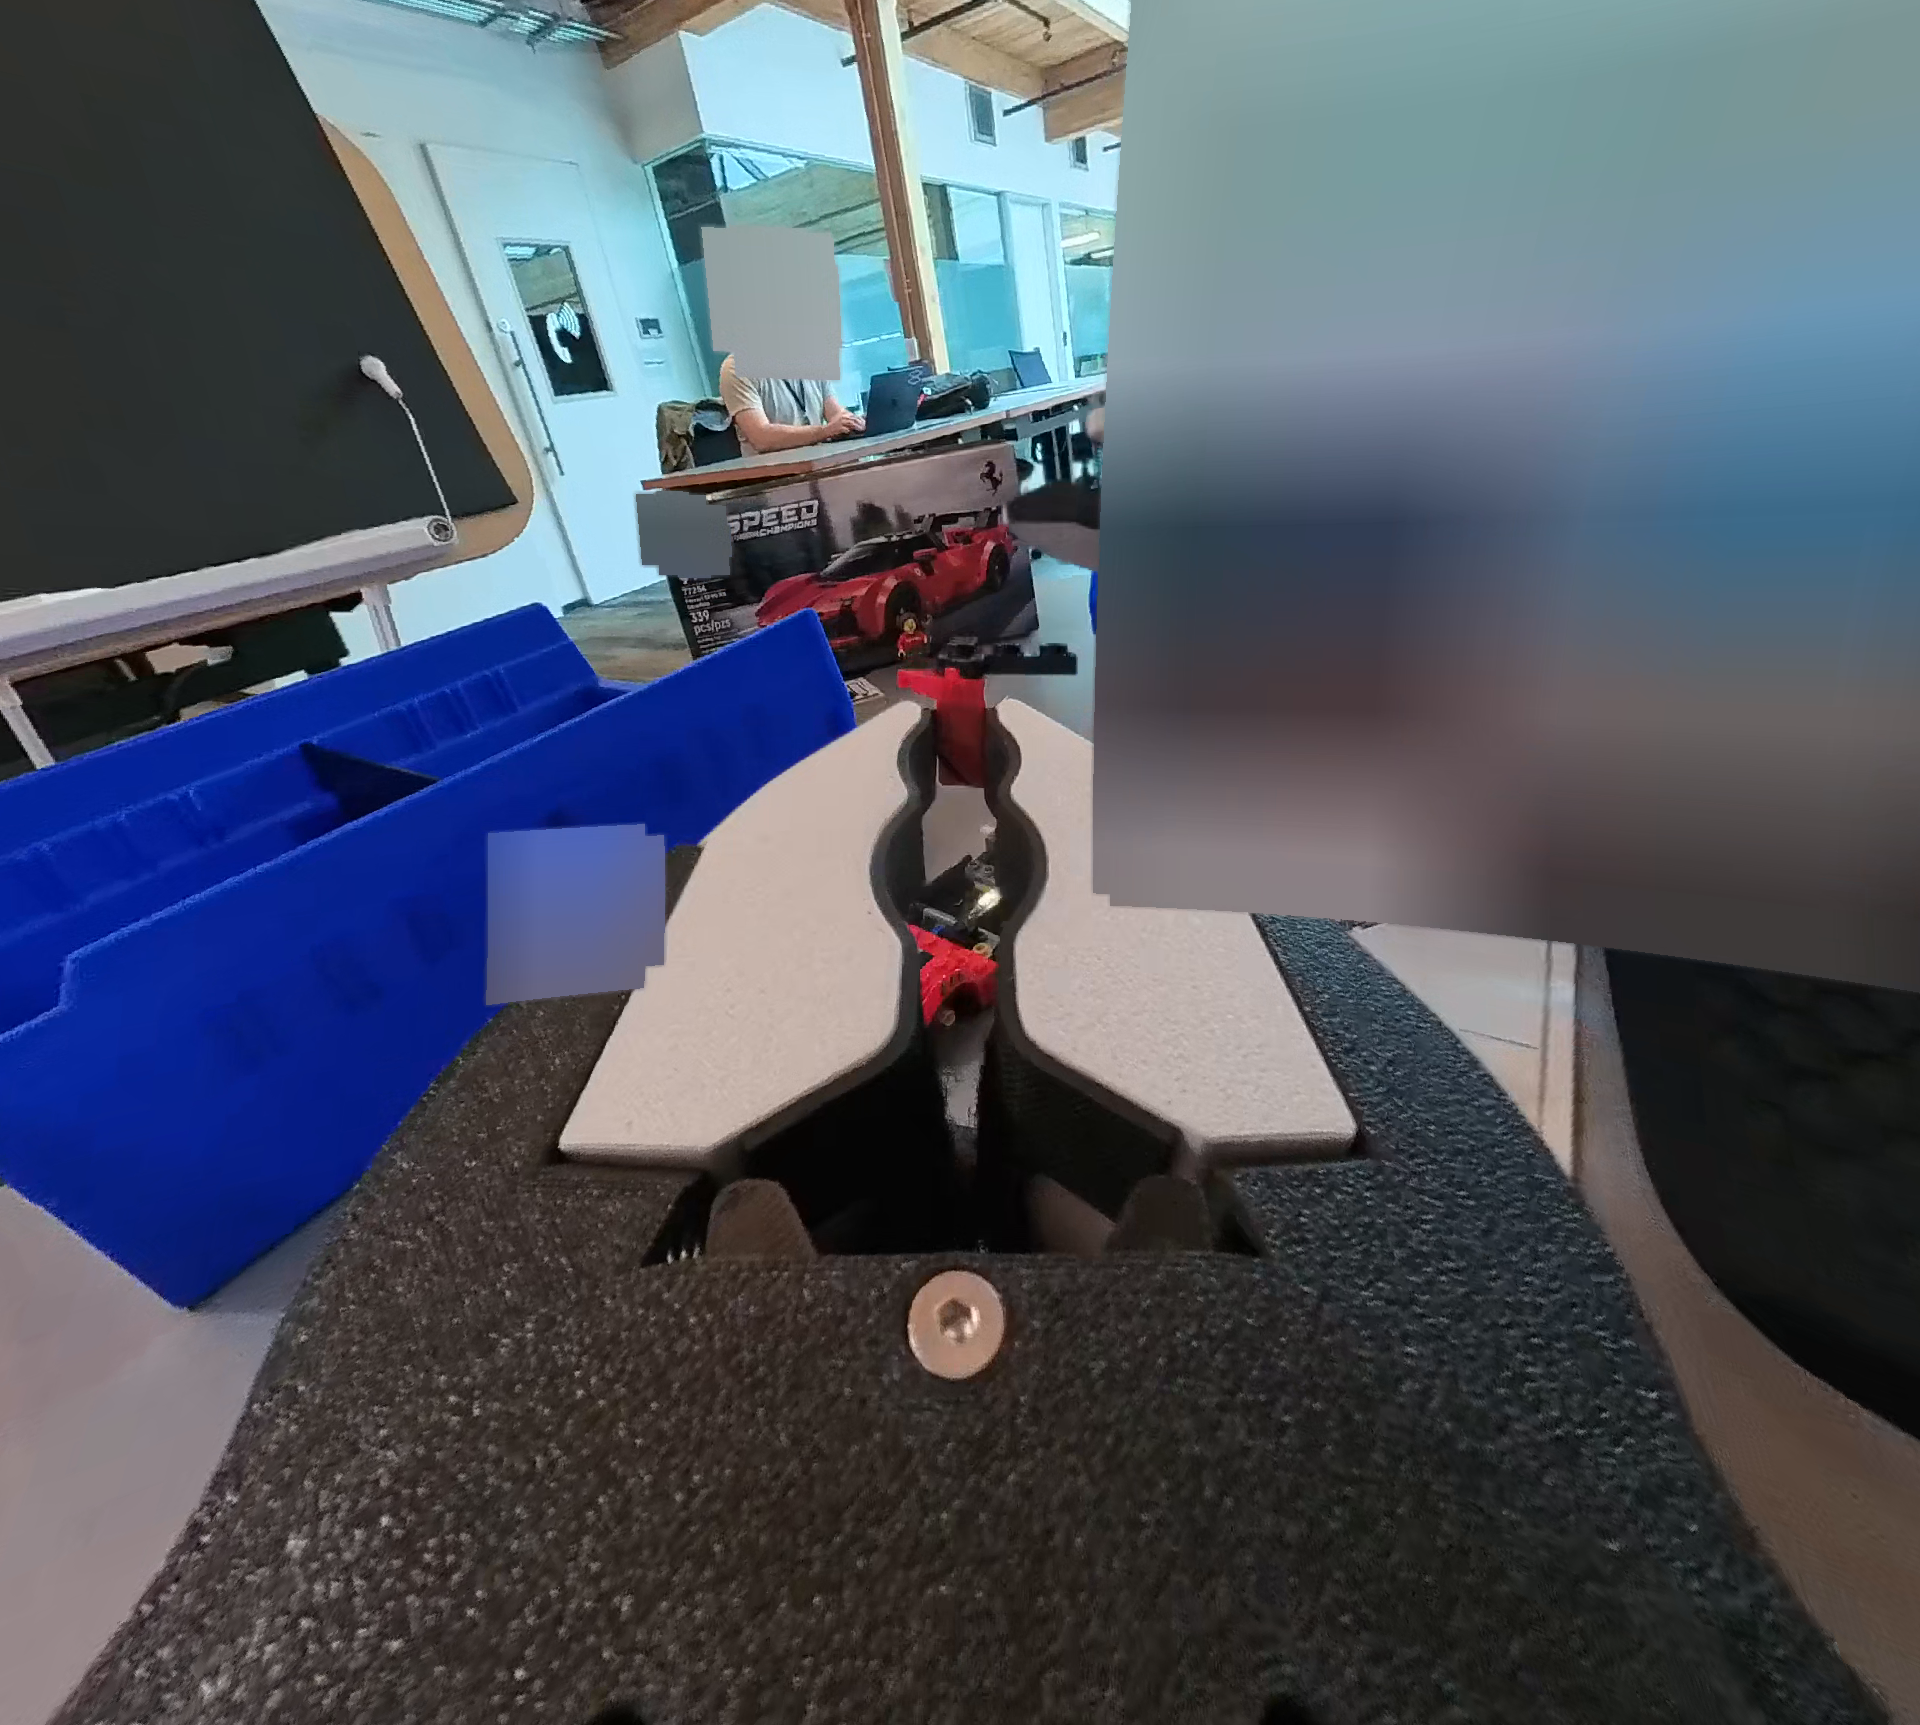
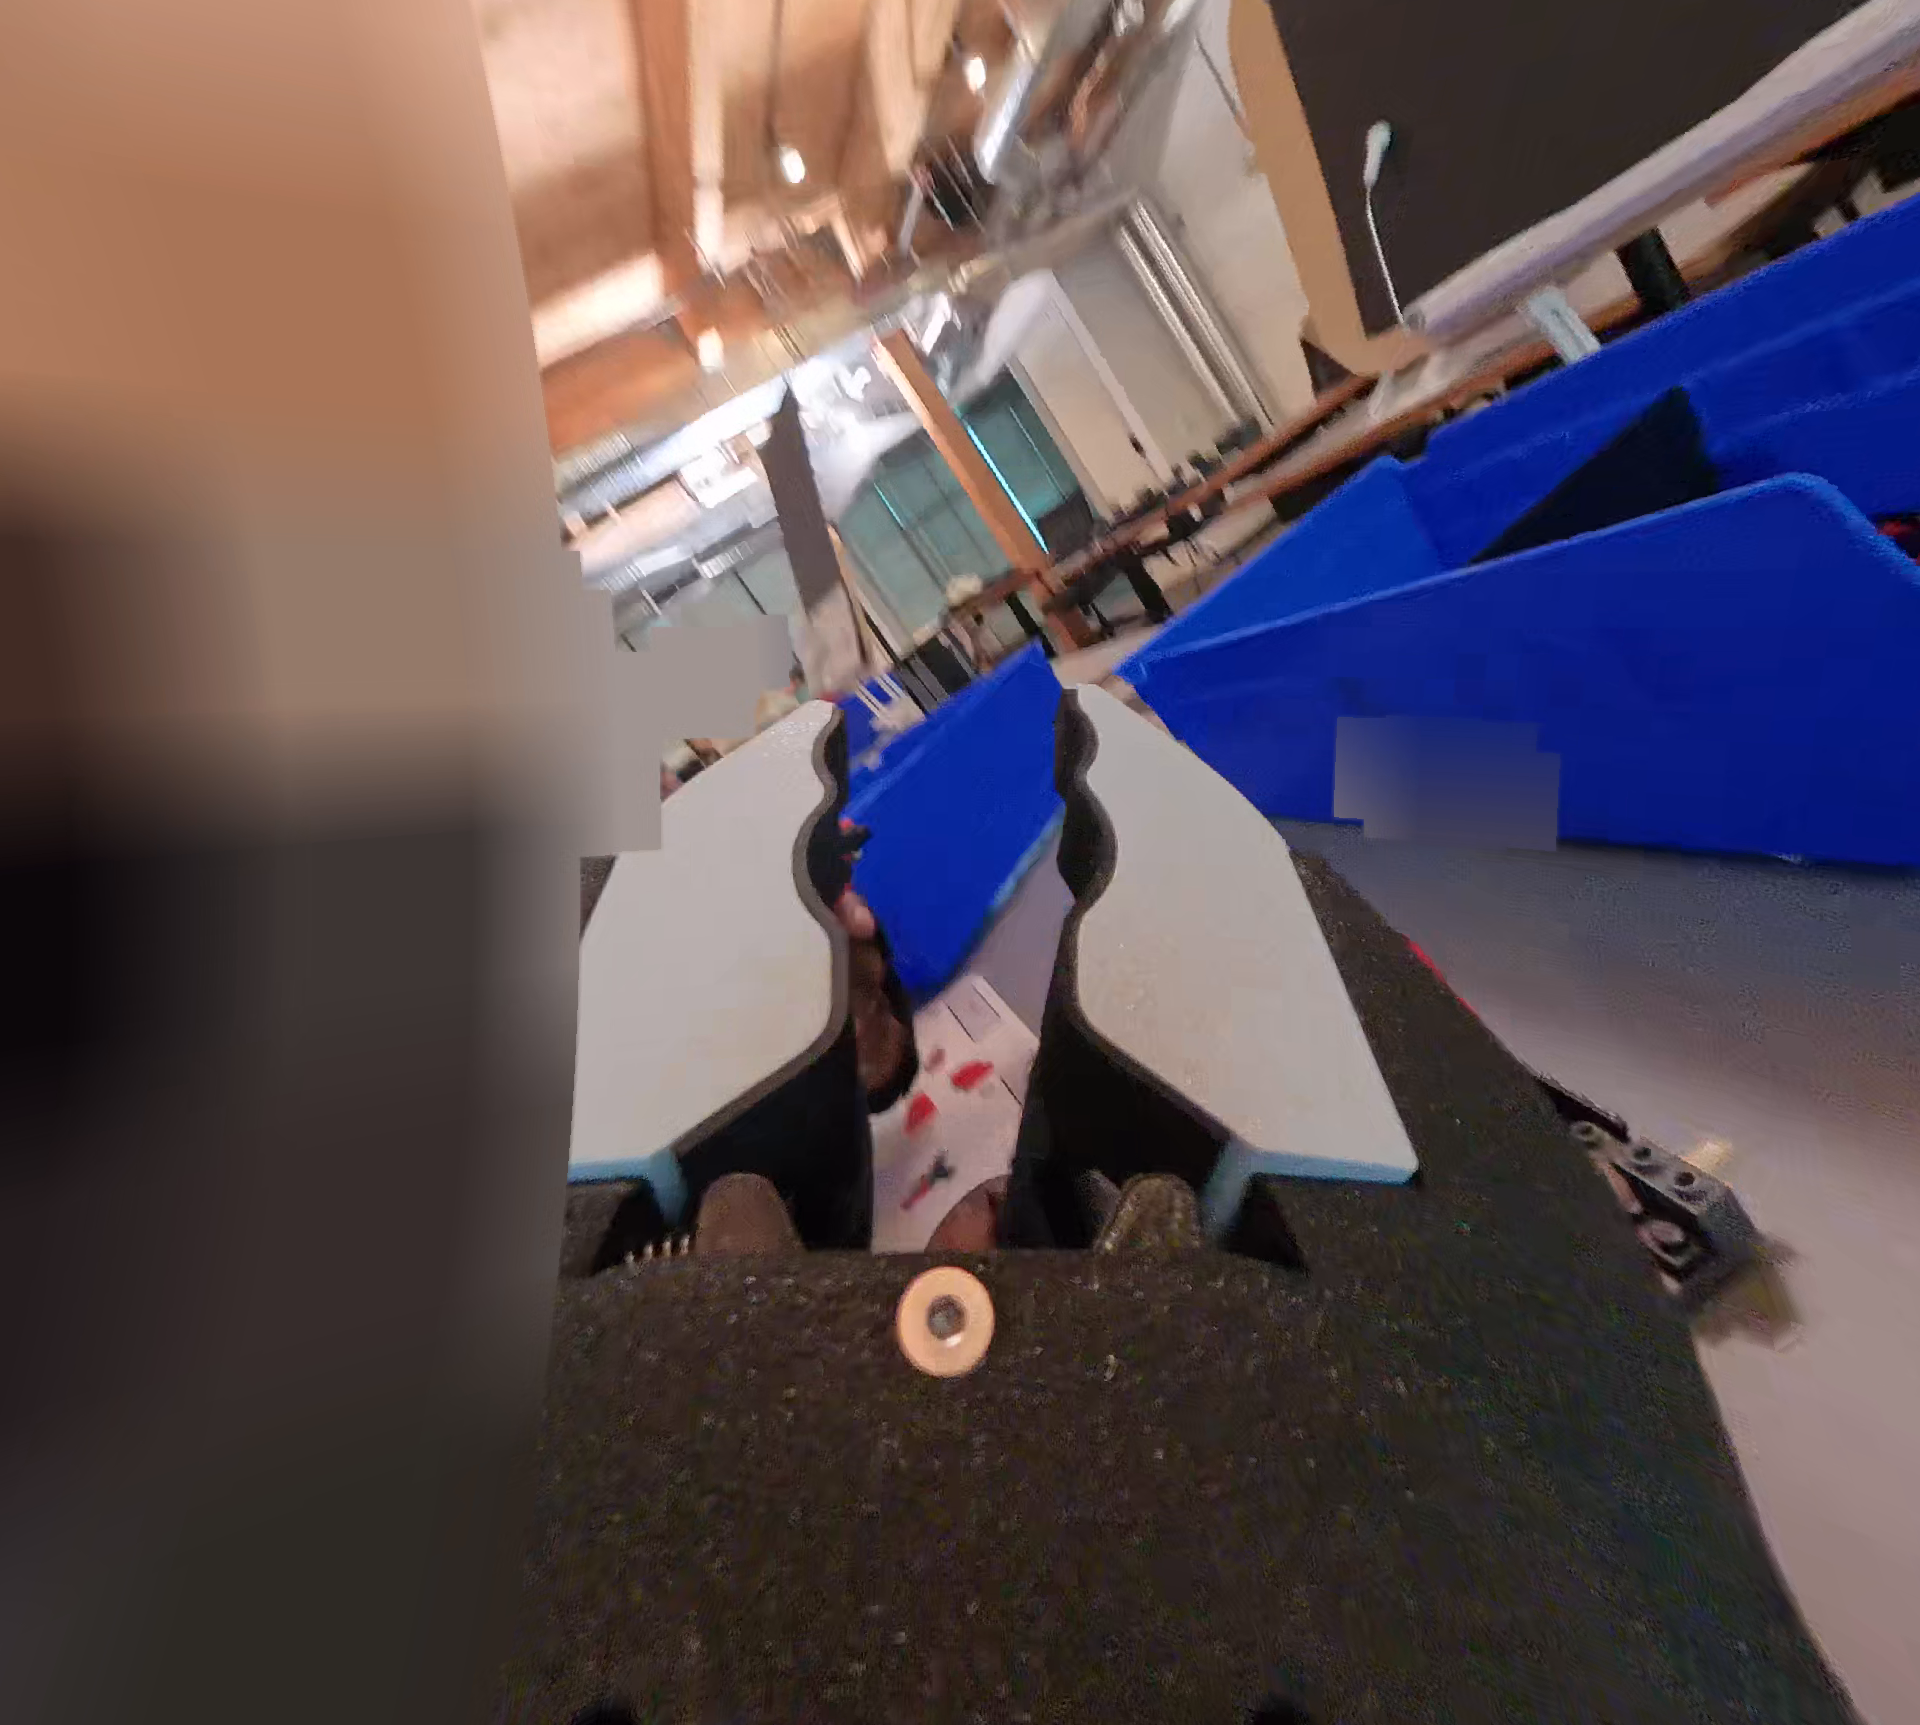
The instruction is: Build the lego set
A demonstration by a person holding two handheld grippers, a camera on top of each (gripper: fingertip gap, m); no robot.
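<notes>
while our left gripper (image 1: 958, 745) is pinching the red piece (image 1: 951, 719) before the box (image 1: 862, 574), we are keeping it level; our right gripper (image 2: 951, 745) is hanging empty, jaws parted.

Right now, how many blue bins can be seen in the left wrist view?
2. One blue bin is nearest, left of the left gripper; a second blue bin stands directly behind it. More may be hidden behind the blurred patch on the right.

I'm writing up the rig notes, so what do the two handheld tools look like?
Both match: the left tool and right tool each have a rough black textured body, one silver hex screw, and two flat pale-grey fingers with wavy black-lined inner edges. No cables show.
</notes>
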